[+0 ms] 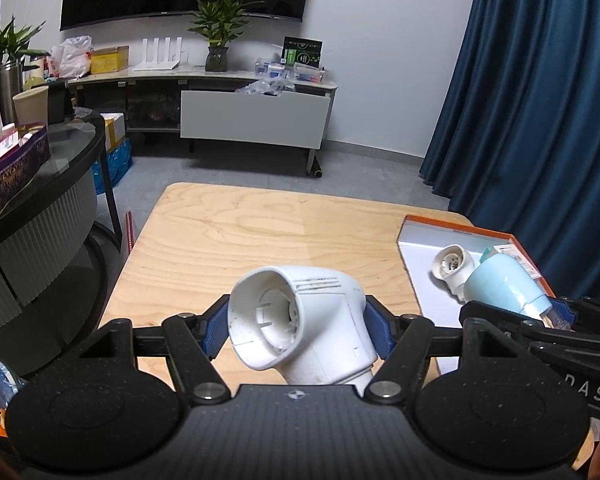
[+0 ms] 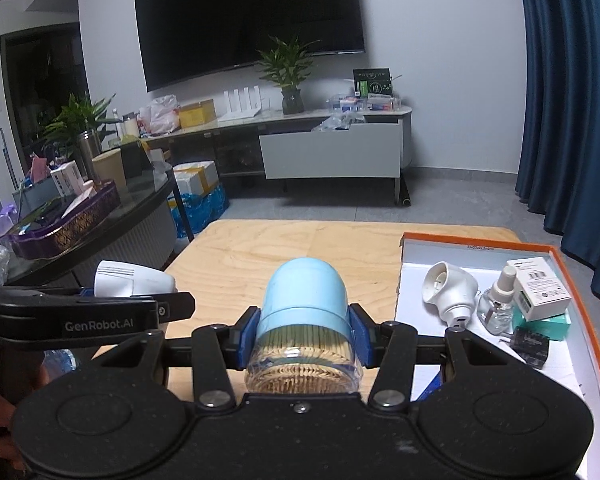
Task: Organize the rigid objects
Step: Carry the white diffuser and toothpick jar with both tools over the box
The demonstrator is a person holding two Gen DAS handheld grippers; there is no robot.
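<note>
My left gripper is shut on a white plug-in device with a round opening, held above the wooden table. My right gripper is shut on a toothpick jar with a light-blue cap, held above the table beside the orange-rimmed box. The jar also shows at the right of the left wrist view. The white device shows at the left of the right wrist view. The box holds a second white plug-in device, a clear refill bottle, a white carton and a black plug.
A round glass-topped table with a purple tray and boxes stands to the left. A TV cabinet with plants and clutter lines the far wall. A blue curtain hangs at the right. Blue bags lie on the floor.
</note>
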